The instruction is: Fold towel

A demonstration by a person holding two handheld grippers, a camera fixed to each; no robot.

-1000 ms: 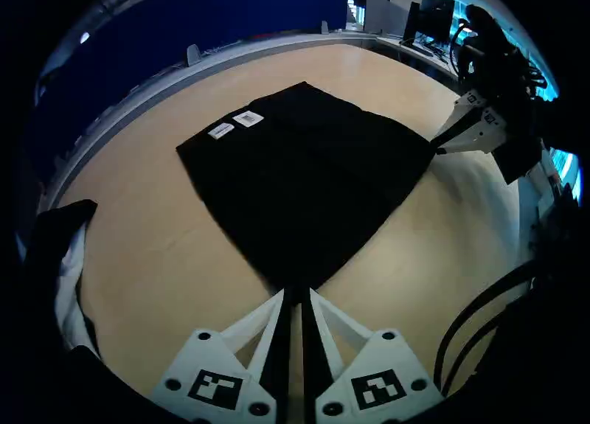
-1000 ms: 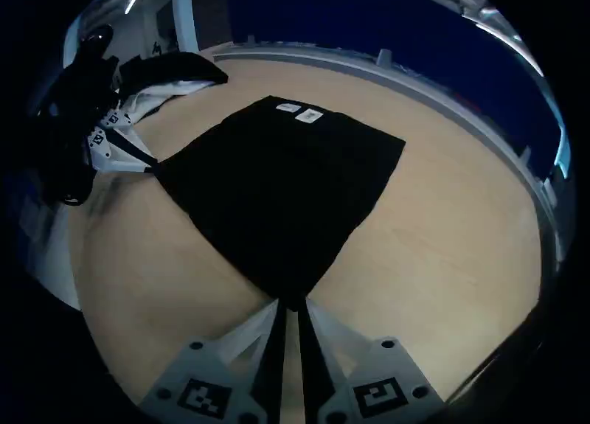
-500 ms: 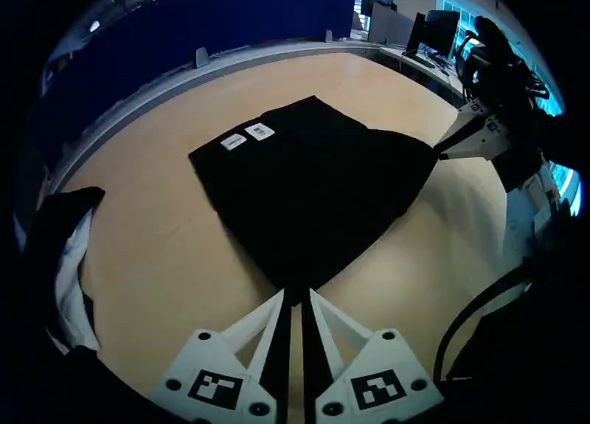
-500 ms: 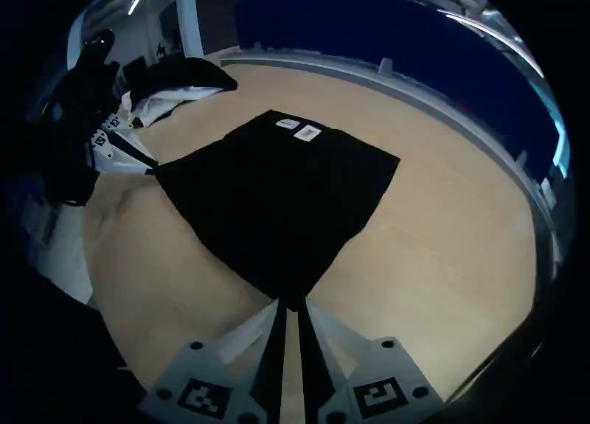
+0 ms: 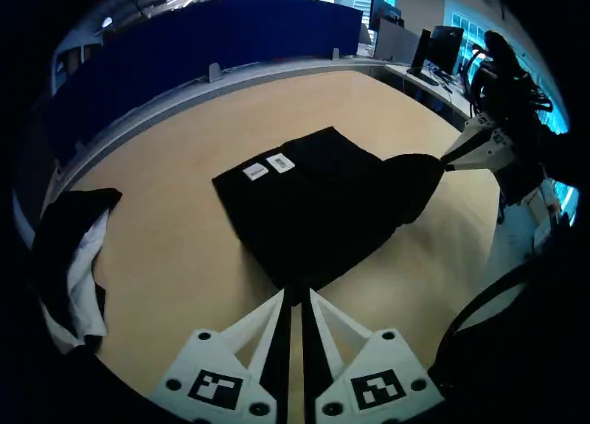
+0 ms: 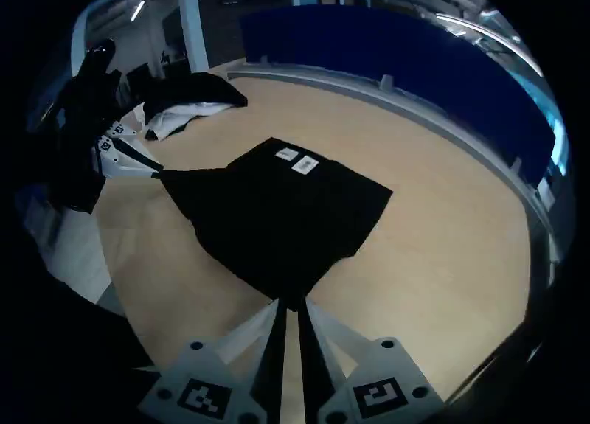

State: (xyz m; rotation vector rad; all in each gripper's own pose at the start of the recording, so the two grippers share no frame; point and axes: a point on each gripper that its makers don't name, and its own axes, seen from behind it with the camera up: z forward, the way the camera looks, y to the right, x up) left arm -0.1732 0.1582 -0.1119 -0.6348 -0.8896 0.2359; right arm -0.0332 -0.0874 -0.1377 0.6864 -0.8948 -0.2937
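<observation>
A black towel (image 5: 317, 195) with two small white labels lies on a light wooden table (image 5: 169, 225). My left gripper (image 5: 293, 295) is shut on its near corner, which is lifted off the table. In the right gripper view my right gripper (image 6: 290, 302) is shut on another corner of the towel (image 6: 280, 210). The left gripper view has the right gripper (image 5: 446, 160) at the far right, pinching its raised corner. The right gripper view has the left gripper (image 6: 155, 173) at the left, holding its corner up.
A heap of black and white cloth (image 5: 70, 269) lies at the table's left edge, seen too in the right gripper view as cloth (image 6: 184, 99) at the back. A blue partition (image 5: 199, 40) runs behind the table. Monitors (image 5: 439, 48) stand at the far right.
Both grippers have risen and pulled back with their towel corners. The near edge now hangs lifted off the table, and the towel looks smaller and farther away.
</observation>
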